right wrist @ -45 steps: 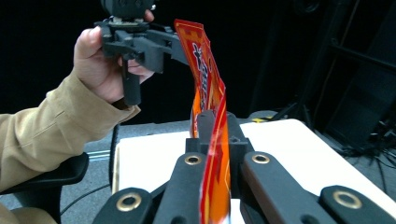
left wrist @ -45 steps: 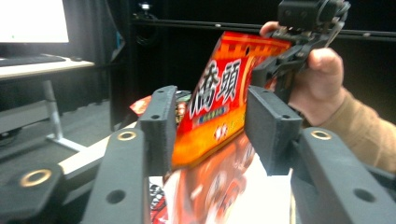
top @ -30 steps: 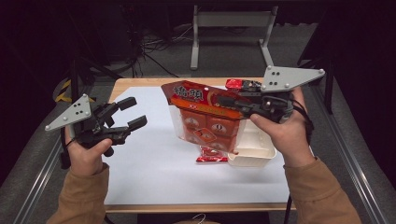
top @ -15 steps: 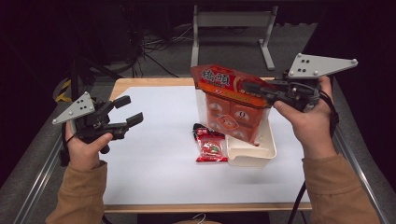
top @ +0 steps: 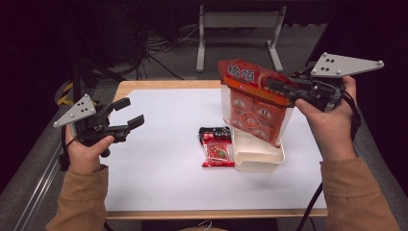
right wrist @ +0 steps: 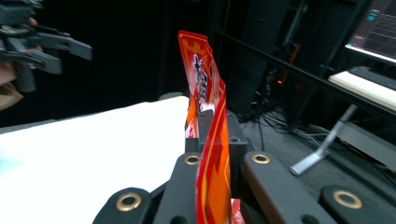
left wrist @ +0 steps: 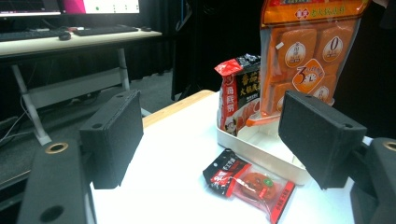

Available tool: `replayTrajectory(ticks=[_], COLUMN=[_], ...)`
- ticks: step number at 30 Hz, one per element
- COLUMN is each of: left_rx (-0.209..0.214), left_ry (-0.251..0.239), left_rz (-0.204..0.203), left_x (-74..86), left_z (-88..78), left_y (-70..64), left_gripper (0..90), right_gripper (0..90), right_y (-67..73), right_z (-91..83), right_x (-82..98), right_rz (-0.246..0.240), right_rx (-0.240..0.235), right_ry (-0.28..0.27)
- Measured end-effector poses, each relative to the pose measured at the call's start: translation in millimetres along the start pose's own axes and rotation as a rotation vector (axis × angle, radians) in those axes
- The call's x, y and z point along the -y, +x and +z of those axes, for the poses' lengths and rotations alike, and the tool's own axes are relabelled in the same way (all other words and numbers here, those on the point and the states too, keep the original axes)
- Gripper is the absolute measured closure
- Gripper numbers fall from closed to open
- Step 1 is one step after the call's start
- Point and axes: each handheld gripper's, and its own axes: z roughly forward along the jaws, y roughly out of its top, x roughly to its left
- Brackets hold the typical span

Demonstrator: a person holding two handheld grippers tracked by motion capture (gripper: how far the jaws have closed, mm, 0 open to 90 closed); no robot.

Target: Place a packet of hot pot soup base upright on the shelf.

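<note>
Above the tray [top: 257, 166], at about two o'clock on the table [top: 159, 178], the right gripper [top: 284, 89] clenches the top edge of the orange bag [top: 252, 108]. A second ago the bag sat lower and further left, leaning over the tray; now it hangs raised and nearly upright, its bottom corner just over the tray's rim, so it looks mid-lift out of the tray. At nine o'clock the left gripper [top: 126, 115] hovers with jaws released, empty. A small sachet [top: 217, 147] lies just beside the tray's left wall.
</note>
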Motion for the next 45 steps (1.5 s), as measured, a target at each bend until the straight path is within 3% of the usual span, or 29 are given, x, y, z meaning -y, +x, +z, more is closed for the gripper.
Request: replayTrajectory(ticks=[10, 17, 25, 45], left_rx=[-0.003, -0.009, -0.012, -0.005], left_ry=[0.011, 0.02, 0.014, 0.036], left_rz=[-0.009, 0.003, -0.016, -0.009], left_x=[3.1, 5.8, 9.8, 14.9], left_z=[3.4, 8.7, 11.1, 18.3], left_y=[2.0, 1.7, 5.0, 7.6], left_gripper=[21.8, 18.6, 15.7, 13.2], right_gripper=[89.7, 89.7, 89.7, 89.5], right_y=[-9.2, -14.3, -20.0, -24.0], right_z=[-3.2, 2.0, 9.4, 21.1], right_x=[13.8, 28.2, 47.5, 82.6], right_rz=[0.013, 0.048, 0.085, 0.115], right_rx=[0.055, 0.06, 0.059, 0.075], right_ry=[0.009, 0.013, 0.014, 0.036])
